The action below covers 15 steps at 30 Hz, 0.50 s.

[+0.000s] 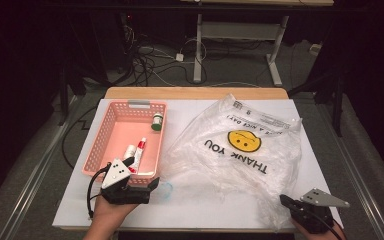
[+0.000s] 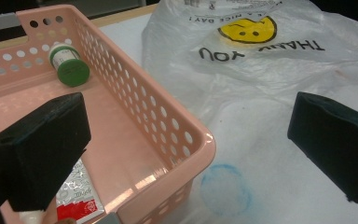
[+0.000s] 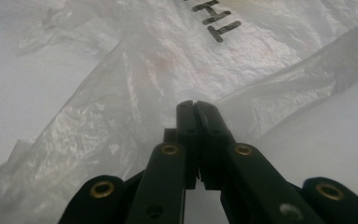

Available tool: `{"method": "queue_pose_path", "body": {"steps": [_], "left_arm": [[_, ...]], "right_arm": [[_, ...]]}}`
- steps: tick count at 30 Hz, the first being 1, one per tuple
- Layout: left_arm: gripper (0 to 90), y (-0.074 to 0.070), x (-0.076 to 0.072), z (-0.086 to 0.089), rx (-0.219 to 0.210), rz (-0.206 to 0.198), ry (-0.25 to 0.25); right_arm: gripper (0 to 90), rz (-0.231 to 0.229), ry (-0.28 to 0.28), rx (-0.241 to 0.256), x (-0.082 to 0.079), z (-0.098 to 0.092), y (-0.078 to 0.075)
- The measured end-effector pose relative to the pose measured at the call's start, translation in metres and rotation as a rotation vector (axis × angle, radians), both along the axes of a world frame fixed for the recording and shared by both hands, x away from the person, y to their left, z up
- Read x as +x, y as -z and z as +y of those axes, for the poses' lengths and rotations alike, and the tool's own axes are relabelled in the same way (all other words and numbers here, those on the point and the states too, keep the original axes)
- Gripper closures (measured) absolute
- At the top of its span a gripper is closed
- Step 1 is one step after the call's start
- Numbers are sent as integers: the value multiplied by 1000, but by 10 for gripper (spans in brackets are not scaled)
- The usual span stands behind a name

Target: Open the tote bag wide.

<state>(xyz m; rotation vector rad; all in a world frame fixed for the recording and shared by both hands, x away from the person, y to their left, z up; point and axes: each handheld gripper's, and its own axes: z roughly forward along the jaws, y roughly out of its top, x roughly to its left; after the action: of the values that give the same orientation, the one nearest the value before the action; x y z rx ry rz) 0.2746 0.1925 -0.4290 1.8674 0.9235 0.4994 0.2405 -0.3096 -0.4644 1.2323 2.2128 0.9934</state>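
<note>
Pink basket (image 1: 111, 131); clear bag (image 1: 240, 155) with yellow smiley.

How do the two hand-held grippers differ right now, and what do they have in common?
The left hand-held gripper has its jaws spread wide at the near corner of the pink basket; the right hand-held gripper has its jaws pressed together. The left one holds nothing, while the right one's tips sit against the plastic bag, though whether they pinch it is unclear. Both are black, carry a grey plate and are held at the table's near edge.

High view: above the person's side, facing forward and down over the whole table (image 1: 190, 210).
Left gripper view: close, sharing basket (image 2: 186, 135) and bag (image 2: 261, 70).
Right gripper view: closest, on bag.
</note>
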Motion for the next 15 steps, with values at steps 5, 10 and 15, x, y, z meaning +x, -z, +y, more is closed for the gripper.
{"method": "queue_pose_path", "body": {"steps": [5,10,15], "left_arm": [[0,0,0,0,-2,-2,1],[0,0,1,1,-6,0,0],[0,1,1,2,-11,0,1]], "right_arm": [[898,-5,-61,-7,3,28,1],[900,-4,-138,-14,3,53,3],[900,5,-196,-23,-3,68,5]]}}
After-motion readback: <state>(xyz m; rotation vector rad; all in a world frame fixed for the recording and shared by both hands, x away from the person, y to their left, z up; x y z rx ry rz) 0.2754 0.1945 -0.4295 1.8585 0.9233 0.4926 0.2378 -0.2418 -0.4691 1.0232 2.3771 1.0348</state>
